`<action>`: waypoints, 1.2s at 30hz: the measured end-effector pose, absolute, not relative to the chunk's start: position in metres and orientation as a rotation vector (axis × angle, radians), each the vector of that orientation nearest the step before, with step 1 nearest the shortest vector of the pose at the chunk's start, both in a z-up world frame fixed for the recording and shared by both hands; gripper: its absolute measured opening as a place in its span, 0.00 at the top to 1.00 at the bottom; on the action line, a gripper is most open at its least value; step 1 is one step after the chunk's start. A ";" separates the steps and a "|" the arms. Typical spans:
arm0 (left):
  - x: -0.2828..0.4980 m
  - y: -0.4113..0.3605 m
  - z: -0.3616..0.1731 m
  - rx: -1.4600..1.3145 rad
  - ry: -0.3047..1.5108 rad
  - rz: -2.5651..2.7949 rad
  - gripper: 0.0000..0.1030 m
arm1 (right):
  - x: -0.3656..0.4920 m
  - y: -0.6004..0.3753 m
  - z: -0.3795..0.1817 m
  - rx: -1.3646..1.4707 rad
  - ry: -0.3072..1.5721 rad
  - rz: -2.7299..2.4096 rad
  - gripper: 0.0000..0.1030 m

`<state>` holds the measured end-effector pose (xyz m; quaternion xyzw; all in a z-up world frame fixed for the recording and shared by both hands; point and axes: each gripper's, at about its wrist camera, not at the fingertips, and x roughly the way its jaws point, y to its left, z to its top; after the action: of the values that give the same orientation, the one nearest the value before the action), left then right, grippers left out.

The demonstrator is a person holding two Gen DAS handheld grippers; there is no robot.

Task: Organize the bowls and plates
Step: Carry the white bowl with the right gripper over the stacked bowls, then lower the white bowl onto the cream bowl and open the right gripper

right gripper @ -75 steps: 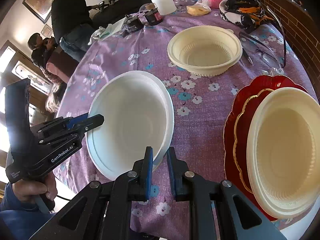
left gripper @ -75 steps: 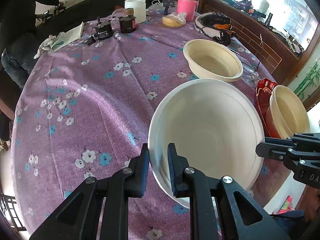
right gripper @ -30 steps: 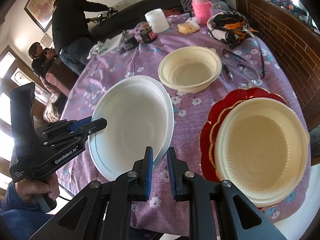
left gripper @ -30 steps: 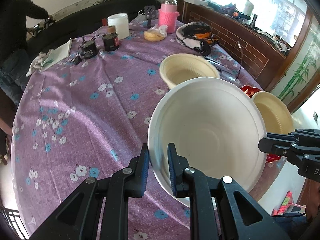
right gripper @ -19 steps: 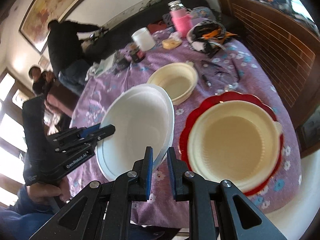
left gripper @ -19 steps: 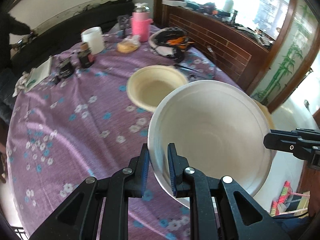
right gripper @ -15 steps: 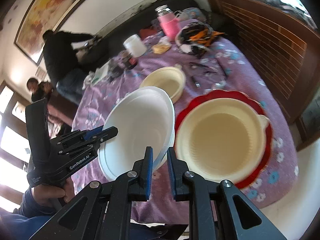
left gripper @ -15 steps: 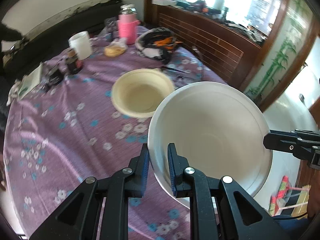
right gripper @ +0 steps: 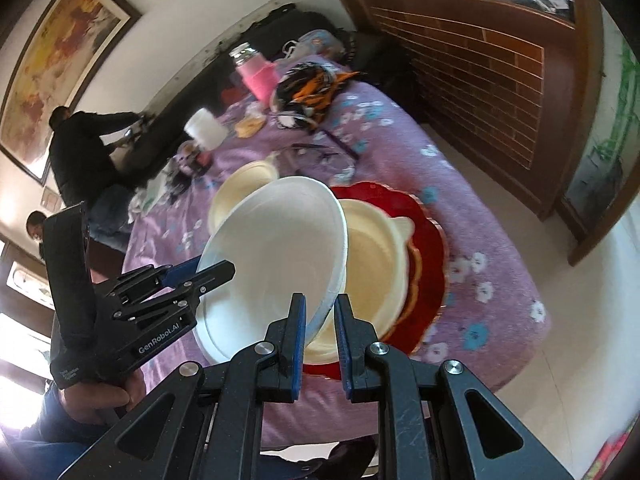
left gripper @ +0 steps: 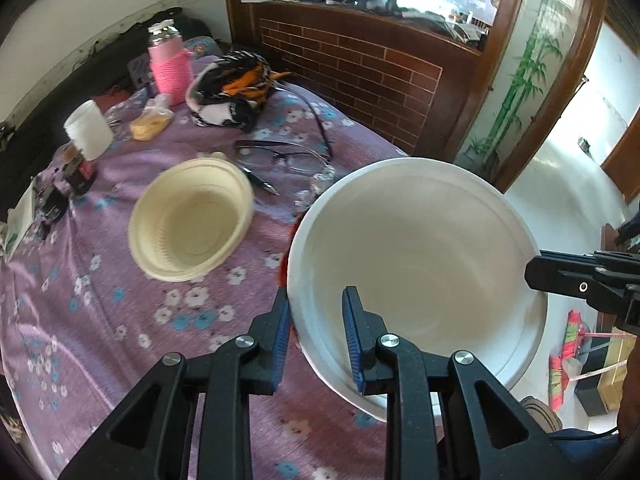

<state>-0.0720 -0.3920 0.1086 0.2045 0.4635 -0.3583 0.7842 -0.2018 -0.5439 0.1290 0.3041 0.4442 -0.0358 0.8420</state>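
A large white bowl (left gripper: 420, 248) is held in the air by both grippers, over the table's near right corner. My left gripper (left gripper: 316, 316) is shut on its near rim; it also shows in the right wrist view (right gripper: 216, 270). My right gripper (right gripper: 320, 320) is shut on the opposite rim and shows in the left wrist view (left gripper: 536, 276). In the right wrist view the white bowl (right gripper: 272, 256) hangs above a cream bowl (right gripper: 376, 260) that sits in a red plate (right gripper: 434, 248). A second cream bowl (left gripper: 192, 220) stands on the purple floral tablecloth (left gripper: 100, 320).
Glasses (left gripper: 280, 156) and a pen (left gripper: 260, 182) lie behind the second cream bowl. A pink flask (left gripper: 170, 68), a patterned cloth bundle (left gripper: 236, 88), a white cup (left gripper: 88, 130) and small jars (left gripper: 80, 172) stand at the far side. People (right gripper: 80, 152) are beyond the table.
Both grippers have carried the white bowl up and to the right, from the table's middle to above the cream bowl in the red plate. Both grips are unchanged.
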 end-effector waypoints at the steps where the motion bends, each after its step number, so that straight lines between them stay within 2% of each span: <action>1: -0.072 -0.395 0.107 0.445 1.002 -0.776 0.77 | -0.202 -0.547 0.127 0.647 0.942 -0.082 0.84; 24: -0.067 -0.408 0.090 0.441 1.026 -0.744 0.77 | -0.192 -0.562 0.096 0.657 1.012 -0.091 0.83; 36: -0.071 -0.403 0.096 0.429 1.008 -0.758 0.65 | -0.196 -0.558 0.104 0.645 0.989 -0.112 0.79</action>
<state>-0.0714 -0.4030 0.0964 0.1989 0.4676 -0.3514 0.7864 -0.1963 -0.5576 0.1041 0.3037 0.4662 -0.0527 0.8292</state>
